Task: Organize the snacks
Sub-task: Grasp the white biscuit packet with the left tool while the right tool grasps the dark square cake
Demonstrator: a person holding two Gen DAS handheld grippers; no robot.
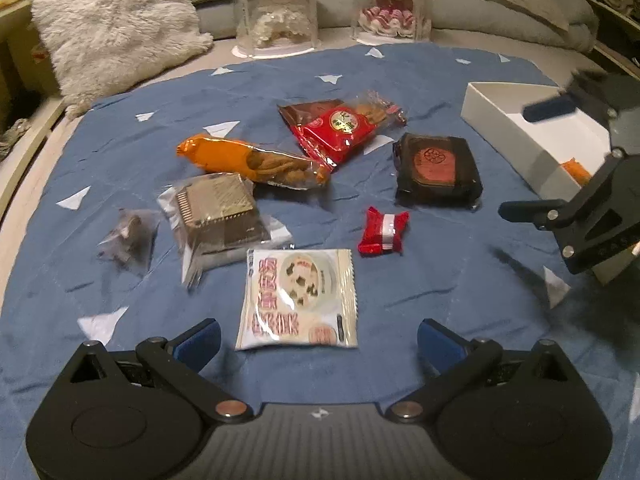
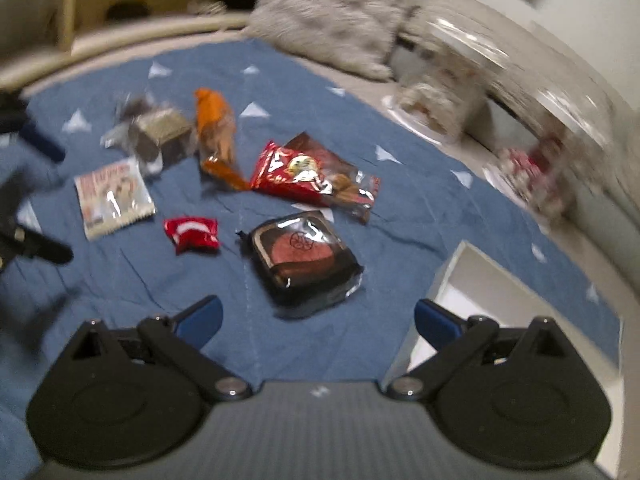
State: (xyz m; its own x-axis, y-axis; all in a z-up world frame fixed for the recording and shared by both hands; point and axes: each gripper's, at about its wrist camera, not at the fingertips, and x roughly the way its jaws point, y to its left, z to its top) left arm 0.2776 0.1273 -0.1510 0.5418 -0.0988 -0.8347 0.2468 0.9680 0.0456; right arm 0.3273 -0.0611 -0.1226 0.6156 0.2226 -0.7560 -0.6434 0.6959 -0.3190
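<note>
Left gripper (image 1: pixel 318 334) open above white packet (image 1: pixel 298 298).

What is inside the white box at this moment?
In the left wrist view, the white box holds one orange packet, showing just past its near wall. The right gripper covers part of the interior, and the near wall hides the floor, so other contents cannot be ruled out.

White box (image 1: pixel 520 136): cut off at the right edge, partly hidden by the right gripper (image 1: pixel 536 160).
Orange packet (image 1: pixel 575 172): mostly hidden inside the box.
Doll cases (image 2: pixel 480 92): smeared by blur, upper right.
</note>
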